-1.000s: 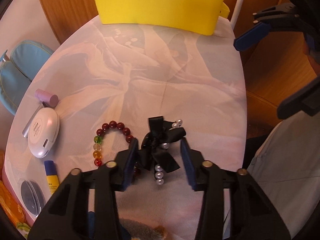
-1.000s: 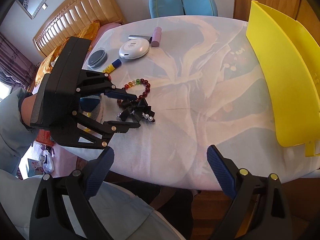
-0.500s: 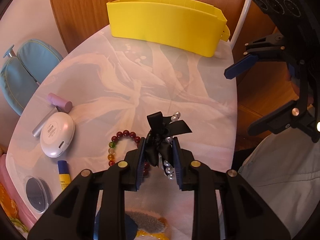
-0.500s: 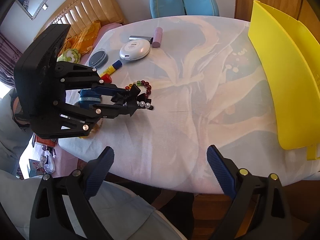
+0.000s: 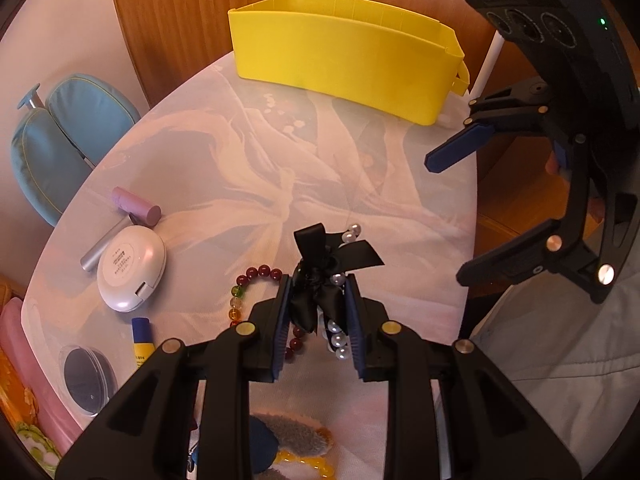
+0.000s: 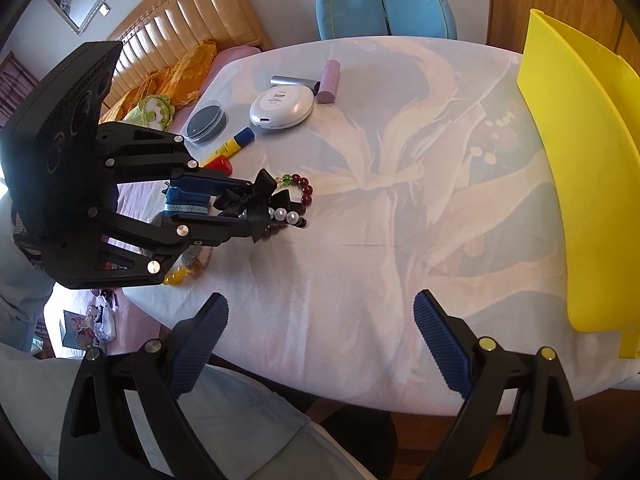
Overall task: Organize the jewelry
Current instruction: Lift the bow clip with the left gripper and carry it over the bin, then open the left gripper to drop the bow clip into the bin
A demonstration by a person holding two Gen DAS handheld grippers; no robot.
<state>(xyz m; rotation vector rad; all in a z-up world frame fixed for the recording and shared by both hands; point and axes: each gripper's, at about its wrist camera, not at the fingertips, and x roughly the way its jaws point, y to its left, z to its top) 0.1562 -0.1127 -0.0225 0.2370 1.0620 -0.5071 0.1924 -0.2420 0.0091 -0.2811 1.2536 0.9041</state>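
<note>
Currently table holds yellow bin at its far edge, inside not visible. Left gripper is clenched on black bow with pearls, just above bead bracelet; bin lies straight ahead of it, well apart. Right gripper is spread wide, nothing between, at near edge.

Warm daylight is falling evenly on the desk, shadows staying soft, both fisheye views bending strongly and darkening at the corners, focus holding sharp, no glare showing.
</note>
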